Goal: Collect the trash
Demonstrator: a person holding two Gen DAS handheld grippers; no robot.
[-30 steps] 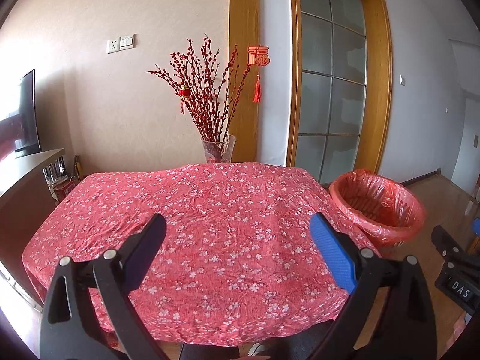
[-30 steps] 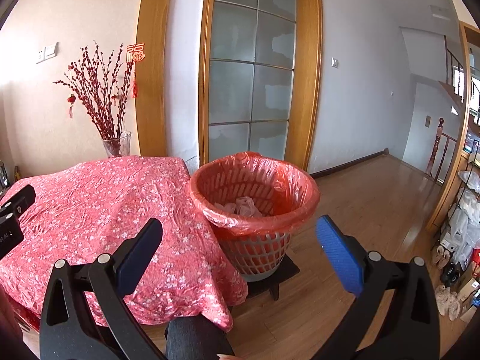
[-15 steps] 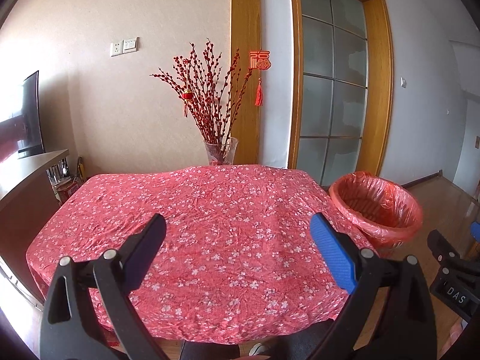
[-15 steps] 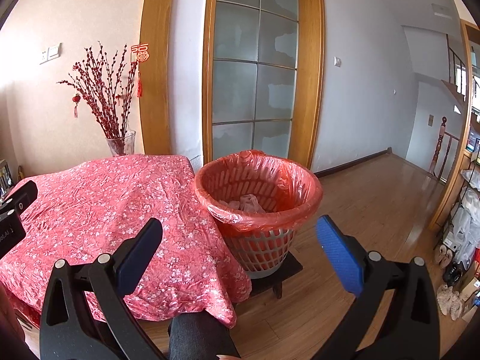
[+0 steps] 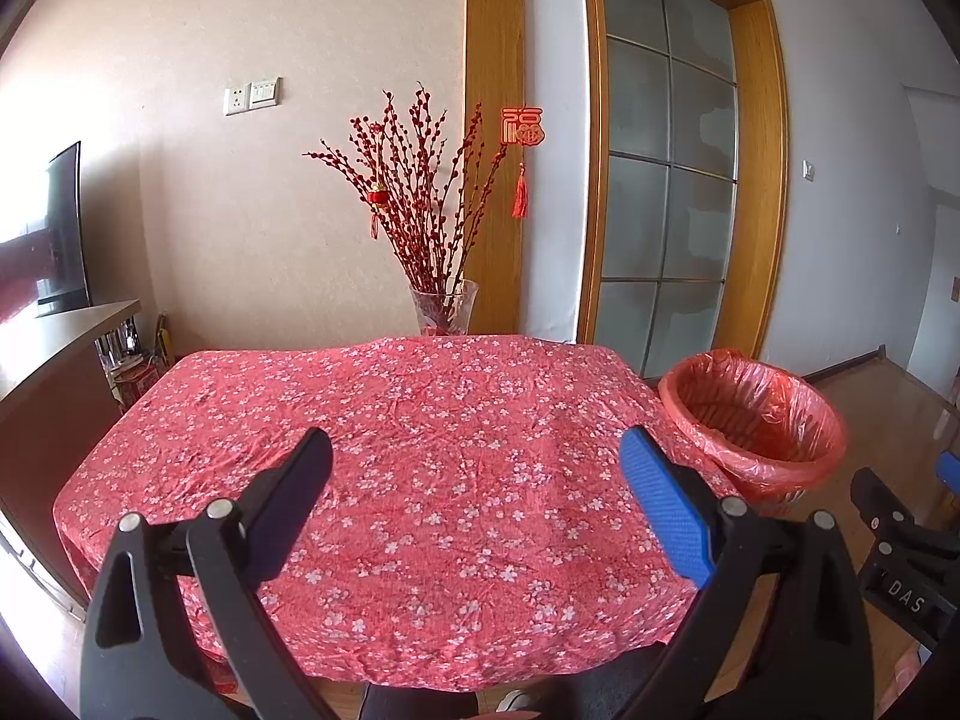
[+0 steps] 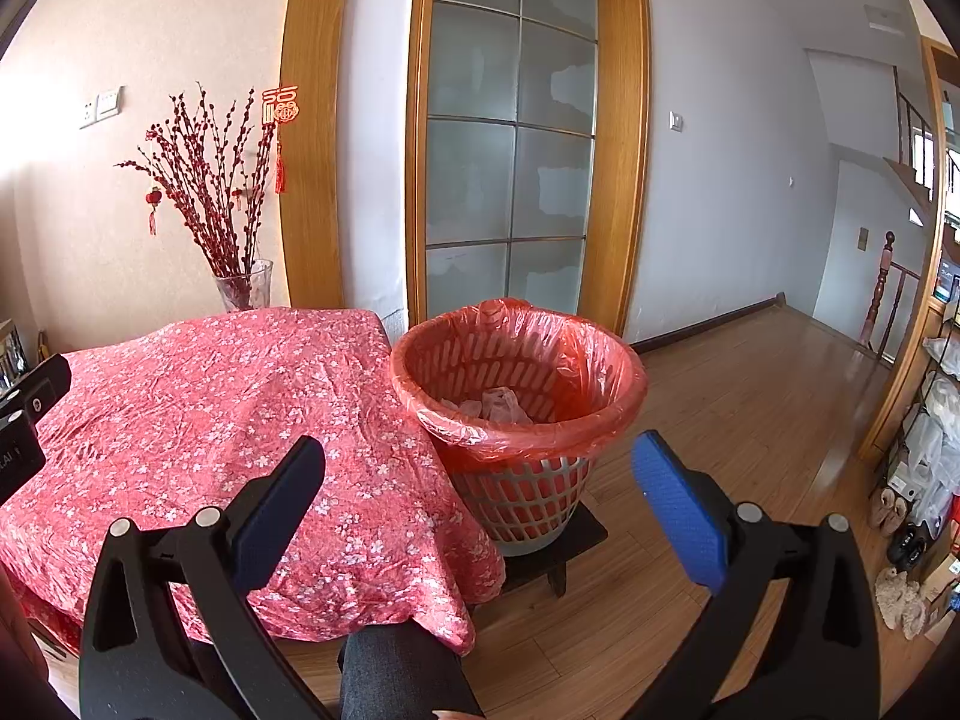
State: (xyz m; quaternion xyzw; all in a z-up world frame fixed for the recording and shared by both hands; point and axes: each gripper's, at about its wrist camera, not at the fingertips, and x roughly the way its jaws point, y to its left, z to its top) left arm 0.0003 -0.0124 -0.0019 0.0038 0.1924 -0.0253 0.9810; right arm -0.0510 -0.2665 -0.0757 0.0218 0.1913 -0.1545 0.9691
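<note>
A basket bin with a red liner (image 6: 519,372) stands on a low dark stool to the right of the table; crumpled pale trash (image 6: 498,405) lies inside it. The bin also shows in the left wrist view (image 5: 753,420). My left gripper (image 5: 477,468) is open and empty above the near part of the red floral tablecloth (image 5: 420,420). My right gripper (image 6: 480,474) is open and empty, held in front of the bin and the table's right corner (image 6: 384,480). I see no loose trash on the tablecloth.
A glass vase of red branches (image 5: 444,312) stands at the table's far edge. A dark cabinet with a TV (image 5: 60,336) is at the left. Wooden floor (image 6: 750,396) stretches right of the bin, with a shelf rack and shoes (image 6: 924,468) at far right.
Both views have tilted up and drawn back slightly: table and bin sit lower and look smaller. Both grippers stay open and empty.
</note>
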